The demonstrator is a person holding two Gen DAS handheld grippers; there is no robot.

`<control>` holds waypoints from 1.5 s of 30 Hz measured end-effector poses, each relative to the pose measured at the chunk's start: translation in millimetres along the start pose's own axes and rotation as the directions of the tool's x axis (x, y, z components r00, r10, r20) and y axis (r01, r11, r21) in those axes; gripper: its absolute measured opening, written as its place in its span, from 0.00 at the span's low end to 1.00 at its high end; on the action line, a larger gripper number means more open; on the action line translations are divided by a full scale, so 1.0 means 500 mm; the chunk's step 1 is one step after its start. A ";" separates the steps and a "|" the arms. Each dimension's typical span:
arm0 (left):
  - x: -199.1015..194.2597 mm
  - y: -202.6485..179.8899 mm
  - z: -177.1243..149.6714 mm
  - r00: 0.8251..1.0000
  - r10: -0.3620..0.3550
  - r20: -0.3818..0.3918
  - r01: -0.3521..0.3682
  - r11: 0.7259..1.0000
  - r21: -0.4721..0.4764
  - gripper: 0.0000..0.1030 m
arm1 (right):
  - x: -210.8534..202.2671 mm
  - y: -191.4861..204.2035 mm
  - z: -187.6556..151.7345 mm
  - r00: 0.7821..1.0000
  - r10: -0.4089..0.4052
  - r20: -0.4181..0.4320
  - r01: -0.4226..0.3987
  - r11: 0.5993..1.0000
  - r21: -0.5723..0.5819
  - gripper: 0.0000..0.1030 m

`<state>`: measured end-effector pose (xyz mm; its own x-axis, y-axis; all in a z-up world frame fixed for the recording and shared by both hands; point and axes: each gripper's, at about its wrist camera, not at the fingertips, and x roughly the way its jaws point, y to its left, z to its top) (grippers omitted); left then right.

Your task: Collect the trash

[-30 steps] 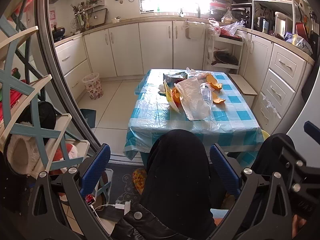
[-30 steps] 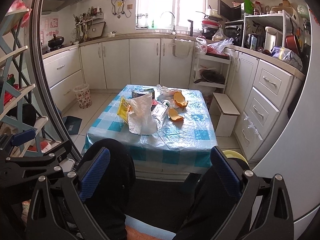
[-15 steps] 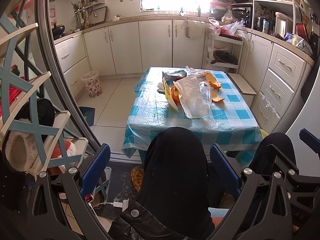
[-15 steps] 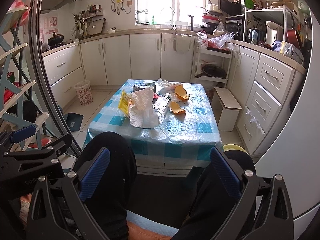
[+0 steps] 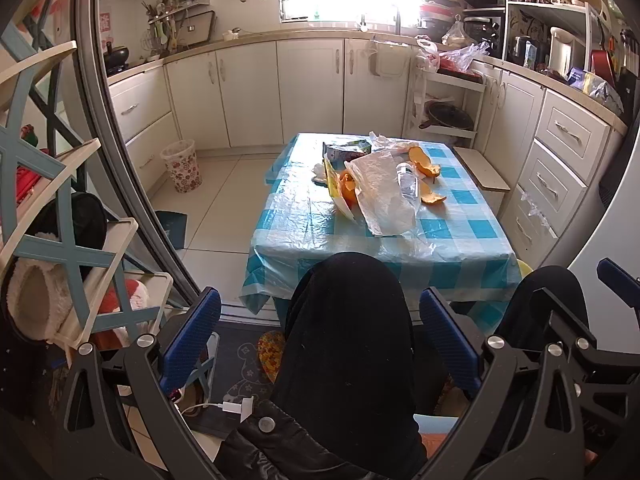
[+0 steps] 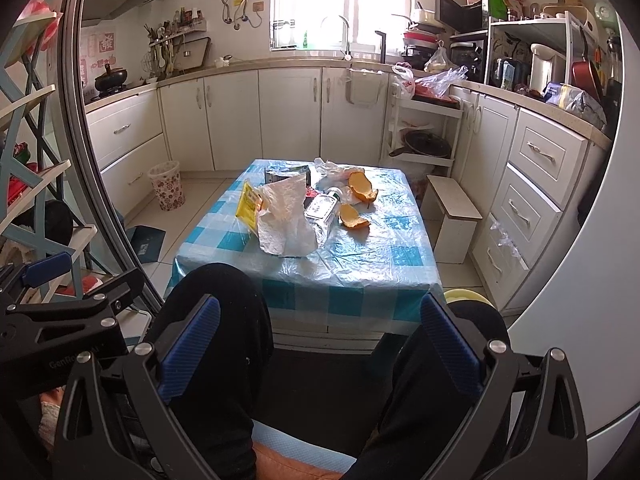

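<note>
Sitting well back from the table [image 6: 360, 264], a person holds both tools above black-trousered knees [image 5: 348, 320]. The left gripper [image 5: 320, 332] and the right gripper [image 6: 320, 336] are wide open and hold nothing. Trash lies on the checked cloth: a plastic bag [image 6: 284, 216], a bottle [image 6: 322, 210], orange peels [image 6: 354, 216] and a yellow wrapper [image 6: 248, 204].

Black gripper frames, silver screws, blue ribbed pads [image 5: 192, 336], black trousers [image 5: 344, 332]
</note>
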<state>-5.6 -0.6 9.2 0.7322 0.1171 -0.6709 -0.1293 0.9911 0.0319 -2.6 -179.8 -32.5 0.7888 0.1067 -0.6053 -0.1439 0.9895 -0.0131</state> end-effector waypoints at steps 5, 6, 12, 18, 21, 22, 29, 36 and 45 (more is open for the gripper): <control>-0.001 -0.002 -0.001 1.000 -0.002 0.000 0.002 1.000 0.000 0.93 | -0.001 -0.001 0.001 1.000 0.000 0.000 0.000 1.000 0.001 0.94; -0.002 -0.003 -0.001 1.000 -0.002 0.000 0.002 1.000 0.000 0.93 | -0.001 -0.001 0.001 1.000 0.000 0.000 0.000 1.000 0.001 0.94; -0.002 -0.004 -0.001 1.000 -0.002 -0.001 0.002 1.000 -0.001 0.93 | -0.003 -0.004 0.003 1.000 -0.001 0.000 0.001 1.000 0.001 0.94; -0.010 -0.018 -0.004 1.000 -0.005 -0.001 0.005 1.000 -0.001 0.93 | -0.004 -0.005 0.003 1.000 0.000 0.000 0.000 1.000 0.003 0.94; -0.012 -0.024 -0.006 1.000 -0.008 -0.003 0.008 1.000 -0.005 0.93 | -0.003 -0.002 0.003 1.000 -0.002 0.000 0.002 1.000 -0.002 0.94; -0.013 -0.027 -0.007 1.000 -0.009 -0.003 0.009 1.000 -0.007 0.93 | -0.004 -0.002 0.003 1.000 -0.003 0.000 0.003 1.000 -0.003 0.94; -0.013 -0.033 -0.007 1.000 -0.017 -0.008 0.017 1.000 -0.014 0.93 | -0.004 -0.002 0.004 1.000 -0.005 0.001 0.005 1.000 -0.005 0.94; -0.009 -0.032 -0.006 0.999 -0.042 -0.016 0.041 0.998 -0.039 0.93 | -0.002 0.011 0.009 1.000 -0.018 0.011 0.018 0.999 -0.029 0.94; 0.048 -0.004 0.026 0.994 -0.108 -0.003 0.108 0.992 -0.063 0.93 | 0.056 0.003 0.017 0.999 -0.043 -0.017 0.042 0.998 -0.056 0.94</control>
<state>20.9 1.0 2.7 0.7403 0.0088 -0.6723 -0.0915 0.9919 -0.0878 24.5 -174.7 -42.8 0.7842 0.0623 -0.6174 -0.1439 0.9861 -0.0833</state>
